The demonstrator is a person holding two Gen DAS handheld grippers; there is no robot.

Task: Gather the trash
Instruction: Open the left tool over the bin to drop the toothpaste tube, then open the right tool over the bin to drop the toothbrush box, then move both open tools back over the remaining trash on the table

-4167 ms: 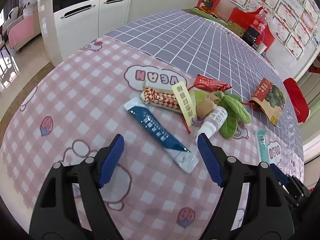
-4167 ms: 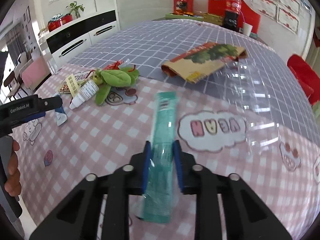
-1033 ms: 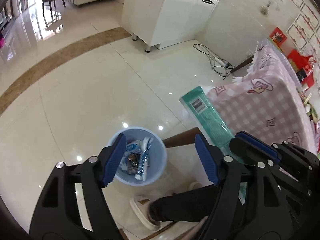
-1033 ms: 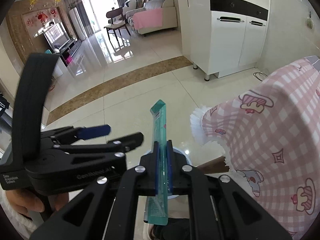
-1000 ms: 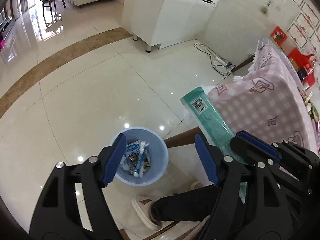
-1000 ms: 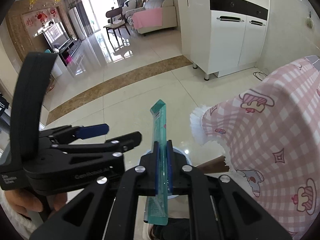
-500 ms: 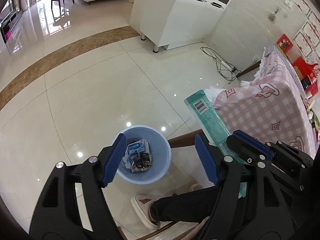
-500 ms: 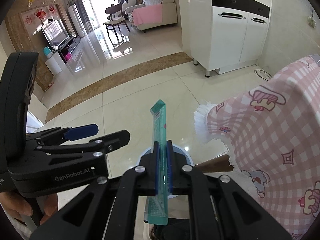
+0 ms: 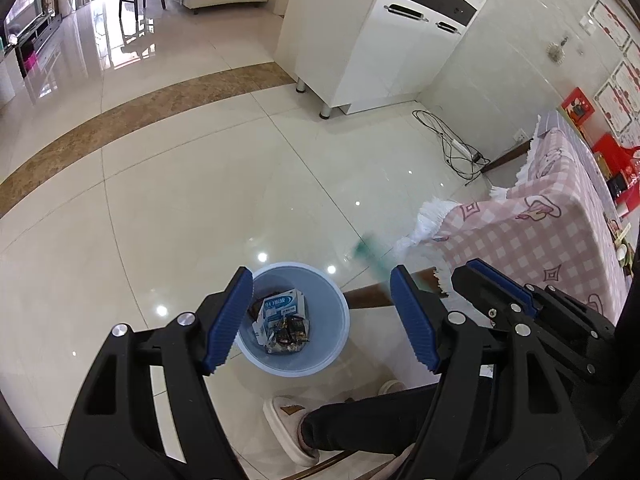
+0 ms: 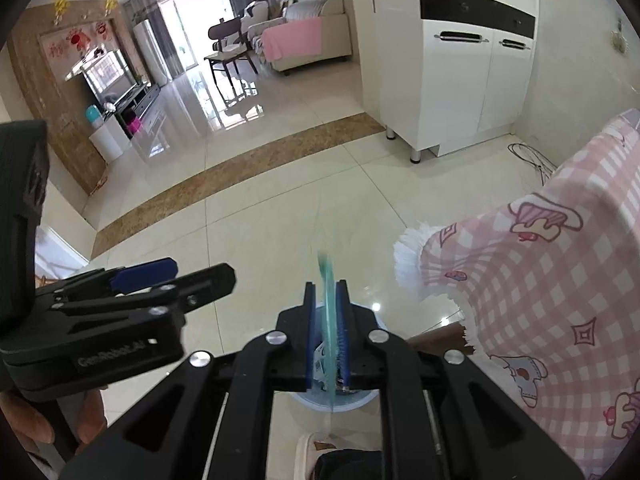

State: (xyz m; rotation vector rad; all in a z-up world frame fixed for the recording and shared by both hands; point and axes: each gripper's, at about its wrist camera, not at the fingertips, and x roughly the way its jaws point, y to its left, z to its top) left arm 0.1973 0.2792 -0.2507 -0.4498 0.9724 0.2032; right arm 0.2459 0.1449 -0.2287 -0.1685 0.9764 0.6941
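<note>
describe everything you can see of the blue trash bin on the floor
The trash bin is a small round pail of pale blue plastic, standing upright and open-topped on the glossy cream tiled floor near the corner of the pink checked tablecloth. It is partly filled: a white and blue carton lies on dark crumpled wrappers. In the right wrist view only its rim shows below the gripper. Nothing but the floor touches it.
</note>
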